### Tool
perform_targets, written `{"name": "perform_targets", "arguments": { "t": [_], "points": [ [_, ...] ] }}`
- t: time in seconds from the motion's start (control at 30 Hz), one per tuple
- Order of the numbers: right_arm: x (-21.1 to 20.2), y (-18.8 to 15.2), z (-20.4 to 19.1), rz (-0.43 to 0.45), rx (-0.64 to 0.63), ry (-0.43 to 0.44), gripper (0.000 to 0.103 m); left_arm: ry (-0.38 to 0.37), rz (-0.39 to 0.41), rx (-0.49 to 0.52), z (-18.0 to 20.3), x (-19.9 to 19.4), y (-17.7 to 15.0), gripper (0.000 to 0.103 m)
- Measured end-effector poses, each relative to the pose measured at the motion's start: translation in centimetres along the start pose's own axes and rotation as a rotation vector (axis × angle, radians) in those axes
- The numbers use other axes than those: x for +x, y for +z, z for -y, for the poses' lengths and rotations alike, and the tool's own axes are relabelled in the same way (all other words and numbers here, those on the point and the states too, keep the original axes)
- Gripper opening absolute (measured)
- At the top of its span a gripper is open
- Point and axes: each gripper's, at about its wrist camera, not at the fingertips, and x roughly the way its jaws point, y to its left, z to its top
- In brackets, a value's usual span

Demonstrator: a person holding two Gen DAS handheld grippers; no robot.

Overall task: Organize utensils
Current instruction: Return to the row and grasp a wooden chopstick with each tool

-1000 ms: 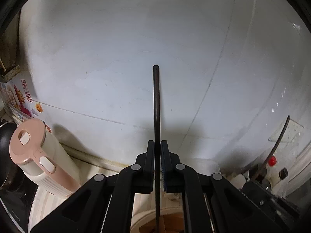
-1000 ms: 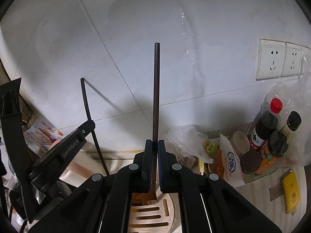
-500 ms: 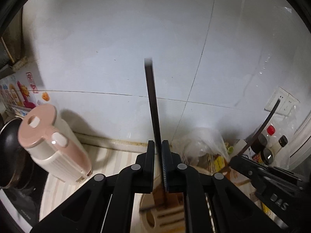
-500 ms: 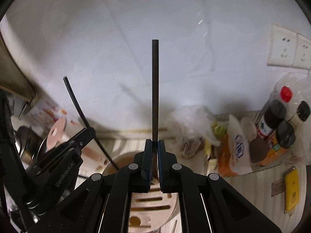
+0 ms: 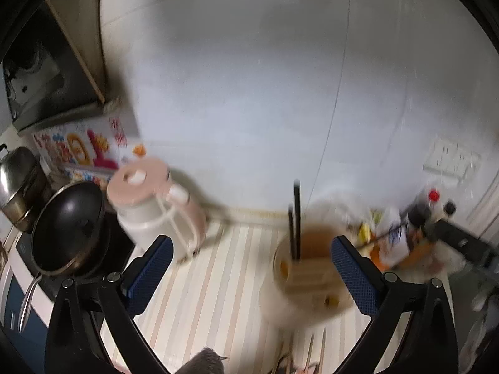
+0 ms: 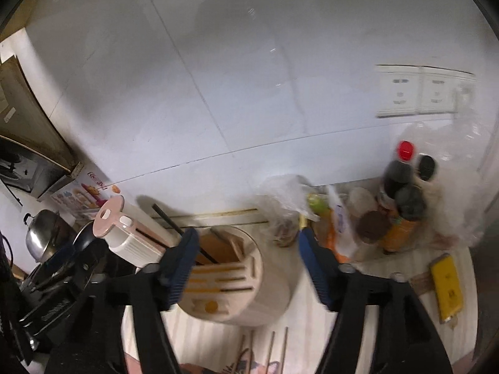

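Note:
A round beige utensil holder (image 5: 305, 283) (image 6: 268, 290) with slots in its top stands on the striped counter. Two dark chopsticks (image 5: 297, 218) (image 6: 170, 222) stand in it, leaning slightly. My left gripper (image 5: 249, 268) hovers in front of the holder; its jaws are opening and stand wide, with nothing between the pads. My right gripper (image 6: 248, 266) is also in front of the holder, its jaws opening and empty. Several loose chopsticks (image 5: 312, 349) (image 6: 273, 349) lie on the counter just below the holder.
A pink and white kettle (image 5: 152, 208) (image 6: 124, 233) stands left of the holder, with a black pan (image 5: 68, 227) and a steel pot (image 5: 15, 184) beyond it. Right of the holder are plastic bags, sauce bottles (image 6: 402, 180) and a yellow flat object (image 6: 446, 286). The tiled wall is close behind.
Both grippers were shut on an upright dark chopstick each. Both have opened and pulled back and up, and the two chopsticks now stand in the holder.

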Motion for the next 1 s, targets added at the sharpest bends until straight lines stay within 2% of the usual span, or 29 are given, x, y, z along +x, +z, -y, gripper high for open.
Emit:
{"name": "perform_targets", "arguments": {
  "t": [0.07, 0.17, 0.27, 0.33, 0.37, 0.4, 0.43, 0.47, 0.5, 0.53, 0.57, 0.6, 0.63, 0.73, 0.77, 0.8, 0.87, 0.9, 0.93, 0.97, 1.0],
  "points": [
    [-1.0, -1.5, 0.7, 0.009, -0.001, -0.018, 0.093, 0.008, -0.037, 0.002, -0.2, 0.2, -1.8, 0.103],
    [-0.8, -3.9, 2.2, -0.027, 0.015, -0.043, 0.094, 0.045, -0.101, 0.030, 0.3, 1.3, -5.3, 0.103],
    [1.1, -7.1, 4.0, -0.128, 0.039, -0.045, 0.093, 0.088, -0.212, 0.056, 1.0, 3.8, -9.3, 0.103],
    [3.3, -9.8, 5.1, -0.227, 0.044, -0.049, 0.073, 0.114, -0.293, 0.074, 1.5, 6.0, -12.5, 0.103],
    [4.6, -11.4, 5.6, -0.287, 0.048, -0.053, 0.052, 0.126, -0.332, 0.081, 1.7, 7.1, -13.8, 0.103],
    [6.0, -12.9, 6.0, -0.343, 0.050, -0.054, 0.042, 0.132, -0.364, 0.090, 2.0, 8.0, -15.2, 0.103],
    [7.3, -14.4, 6.3, -0.388, 0.054, -0.054, 0.038, 0.132, -0.401, 0.104, 2.3, 9.2, -16.7, 0.102],
    [8.6, -15.9, 6.6, -0.431, 0.054, -0.057, 0.034, 0.137, -0.454, 0.120, 2.6, 10.7, -18.5, 0.097],
    [9.8, -17.3, 6.7, -0.473, 0.053, -0.059, 0.032, 0.136, -0.492, 0.132, 2.8, 11.7, -19.6, 0.086],
    [10.9, -18.5, 6.8, -0.511, 0.057, -0.061, 0.032, 0.124, -0.521, 0.136, 2.7, 12.4, -20.7, 0.080],
    [11.6, -19.3, 6.9, -0.533, 0.061, -0.063, 0.032, 0.112, -0.569, 0.138, 2.8, 13.5, -21.9, 0.069],
    [12.8, -20.6, 6.9, -0.569, 0.062, -0.066, 0.032, 0.102, -0.607, 0.142, 2.8, 14.3, -23.0, 0.061],
    [13.5, -21.4, 6.8, -0.593, 0.058, -0.077, 0.032, 0.082, -0.631, 0.143, 2.9, 14.9, -23.7, 0.061],
    [14.9, -23.1, 6.5, -0.634, 0.049, -0.091, 0.032, 0.024, -0.632, 0.157, 3.5, 15.3, -24.5, 0.059],
    [15.3, -23.6, 6.4, -0.643, 0.044, -0.108, 0.032, 0.025, -0.640, 0.177, 3.8, 15.4, -24.6, 0.053],
    [15.7, -23.9, 6.4, -0.650, 0.042, -0.117, 0.032, 0.018, -0.647, 0.199, 4.1, 15.6, -24.8, 0.041],
    [16.3, -24.4, 6.2, -0.661, 0.037, -0.141, 0.032, -0.022, -0.632, 0.204, 4.3, 15.5, -24.6, 0.025],
    [16.6, -24.7, 6.0, -0.669, 0.029, -0.151, 0.032, -0.031, -0.634, 0.205, 4.3, 15.5, -24.6, 0.012],
    [16.8, -24.9, 5.9, -0.675, 0.020, -0.163, 0.033, -0.020, -0.636, 0.205, 4.1, 15.5, -24.4, 0.006],
    [16.7, -25.0, 5.7, -0.663, 0.010, -0.170, 0.030, 0.006, -0.635, 0.203, 3.6, 15.5, -24.3, 0.005],
    [16.8, -25.2, 5.6, -0.672, -0.013, -0.195, 0.020, 0.022, -0.635, 0.199, 3.2, 15.7, -24.4, 0.005]
  ]
}}
